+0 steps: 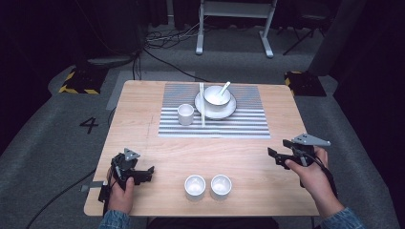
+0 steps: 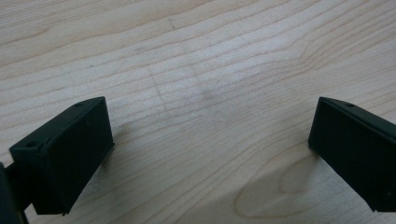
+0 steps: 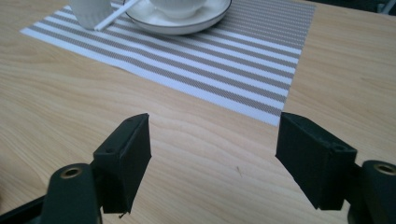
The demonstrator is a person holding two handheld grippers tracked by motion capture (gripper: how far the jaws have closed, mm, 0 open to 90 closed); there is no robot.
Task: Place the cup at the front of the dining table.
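Black grippers w/ grey triangular plates, cables, denim sleeves (image 1: 113, 220)

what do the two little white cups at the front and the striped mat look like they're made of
The two cups look like glazed ceramic or porcelain: plain white with a soft shine. The striped mat seems woven vinyl or fabric; a fine weave texture shows in the right gripper view.

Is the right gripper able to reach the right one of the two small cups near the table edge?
Probably yes. The right gripper holds nothing, and only bare table lies between it and the right small cup. The other small cup stands on the far side.
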